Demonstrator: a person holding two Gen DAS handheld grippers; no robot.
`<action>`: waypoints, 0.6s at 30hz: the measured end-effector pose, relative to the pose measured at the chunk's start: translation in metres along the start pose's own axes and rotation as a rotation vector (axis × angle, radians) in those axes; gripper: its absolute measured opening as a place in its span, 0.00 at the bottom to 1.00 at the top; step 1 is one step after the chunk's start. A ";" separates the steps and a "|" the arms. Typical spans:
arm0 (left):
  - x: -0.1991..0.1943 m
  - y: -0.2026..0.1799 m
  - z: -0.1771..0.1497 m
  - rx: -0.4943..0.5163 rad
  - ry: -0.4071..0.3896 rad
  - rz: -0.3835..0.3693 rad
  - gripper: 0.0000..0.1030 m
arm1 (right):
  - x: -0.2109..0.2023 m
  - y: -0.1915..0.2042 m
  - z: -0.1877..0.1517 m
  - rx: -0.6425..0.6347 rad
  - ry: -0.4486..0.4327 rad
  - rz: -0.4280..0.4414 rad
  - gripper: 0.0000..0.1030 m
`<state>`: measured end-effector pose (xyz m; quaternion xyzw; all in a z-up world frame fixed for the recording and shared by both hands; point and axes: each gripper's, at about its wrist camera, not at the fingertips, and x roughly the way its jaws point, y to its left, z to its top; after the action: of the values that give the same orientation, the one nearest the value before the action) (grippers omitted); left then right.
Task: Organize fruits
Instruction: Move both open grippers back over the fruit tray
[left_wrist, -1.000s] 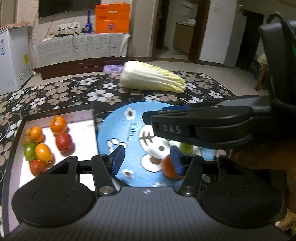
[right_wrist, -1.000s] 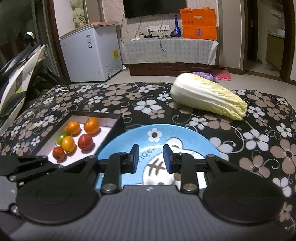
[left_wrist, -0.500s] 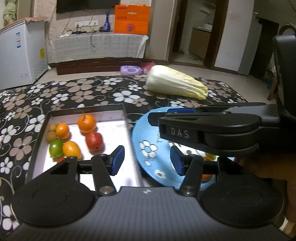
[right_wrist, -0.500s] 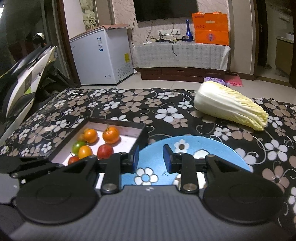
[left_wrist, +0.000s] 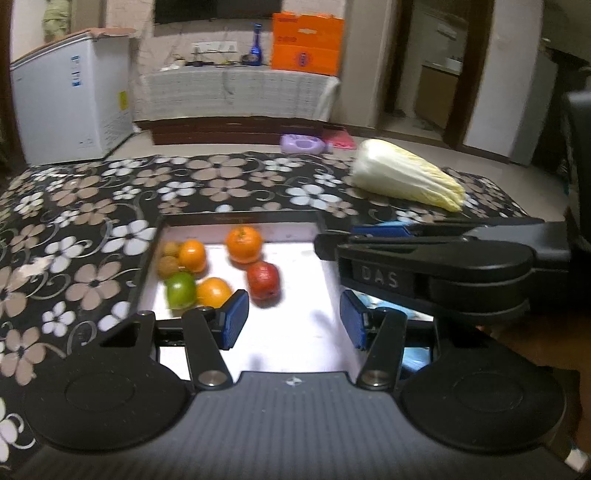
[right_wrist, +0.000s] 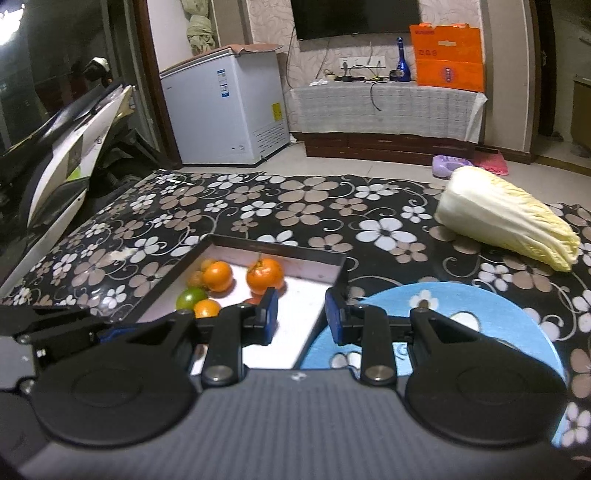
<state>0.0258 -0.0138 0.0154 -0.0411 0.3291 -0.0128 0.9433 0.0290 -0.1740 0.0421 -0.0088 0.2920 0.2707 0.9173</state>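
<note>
A black tray (left_wrist: 236, 221) with a white floor holds several fruits: a tangerine (left_wrist: 243, 243), a red fruit (left_wrist: 263, 278), a green one (left_wrist: 180, 290) and smaller oranges. My left gripper (left_wrist: 291, 319) hangs over the tray's near right part, open, with only the white floor between its blue pads. My right gripper (right_wrist: 301, 315) sits above the tray's (right_wrist: 280, 249) right wall beside the blue plate (right_wrist: 480, 306). Its pads stand a narrow gap apart and hold nothing. In the left wrist view it (left_wrist: 325, 245) reaches in from the right and hides most of the plate (left_wrist: 415, 356).
A napa cabbage (right_wrist: 506, 218) lies on the floral tablecloth (left_wrist: 92, 221) at the far right. Beyond the table stand a white chest freezer (right_wrist: 225, 110) and a cloth-covered cabinet (right_wrist: 388, 110). A scooter (right_wrist: 66, 147) is parked off the table's left edge.
Both grippers have travelled left from above the blue plate to above the tray. The tray now fills the middle of the left wrist view. Neither jaw opening has changed.
</note>
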 end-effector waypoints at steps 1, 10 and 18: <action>-0.001 0.004 -0.001 -0.010 -0.002 0.017 0.59 | 0.002 0.002 0.000 -0.005 0.004 0.008 0.32; -0.003 0.029 -0.019 -0.055 0.018 0.110 0.59 | 0.025 0.028 -0.002 -0.071 0.073 0.079 0.31; -0.001 0.043 -0.032 -0.053 0.069 0.108 0.59 | 0.044 0.044 -0.004 -0.143 0.130 0.051 0.31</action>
<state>0.0047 0.0273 -0.0129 -0.0477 0.3632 0.0452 0.9294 0.0353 -0.1158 0.0212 -0.0844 0.3311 0.3128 0.8862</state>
